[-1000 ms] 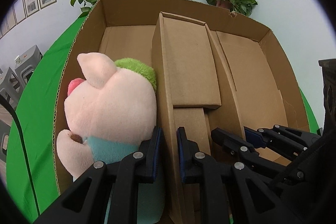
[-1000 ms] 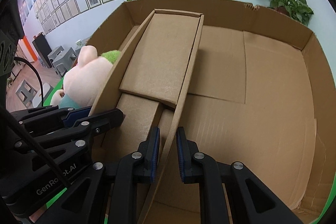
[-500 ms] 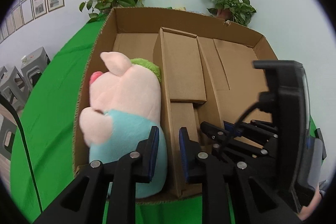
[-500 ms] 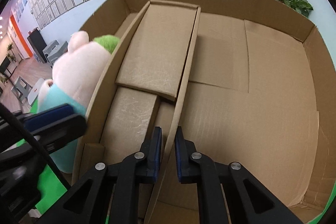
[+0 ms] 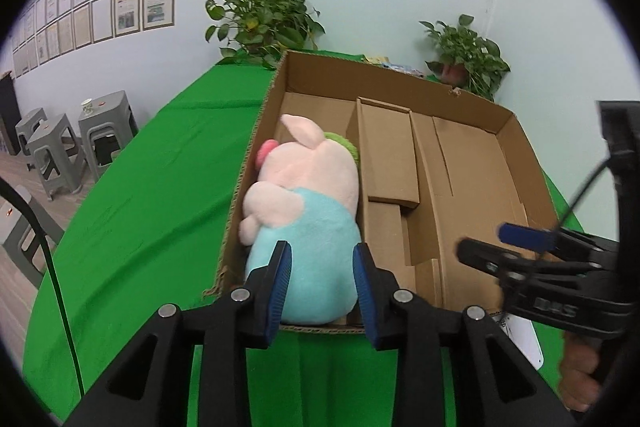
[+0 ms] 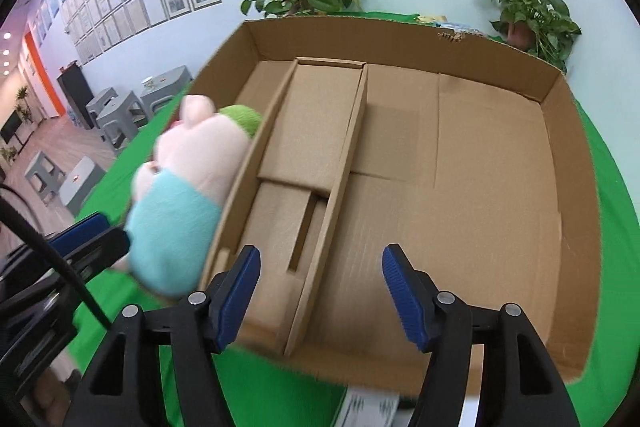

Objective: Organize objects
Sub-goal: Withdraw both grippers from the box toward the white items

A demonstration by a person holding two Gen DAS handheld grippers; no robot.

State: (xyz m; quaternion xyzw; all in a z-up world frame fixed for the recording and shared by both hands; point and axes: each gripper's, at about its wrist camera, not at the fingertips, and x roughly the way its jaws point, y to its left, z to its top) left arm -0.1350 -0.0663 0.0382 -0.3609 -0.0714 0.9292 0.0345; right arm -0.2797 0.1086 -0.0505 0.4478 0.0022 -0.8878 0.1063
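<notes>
Dividers (image 6: 336,187) set, so your right gripper (image 6: 320,287) and left gripper (image 5: 322,287) have just been opening, empty; plush pig (image 5: 308,211) ahead

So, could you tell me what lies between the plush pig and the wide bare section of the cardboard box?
A narrow compartment walled by two upright cardboard dividers separates the plush pig from the bare section; the right wrist view shows it best.
</notes>
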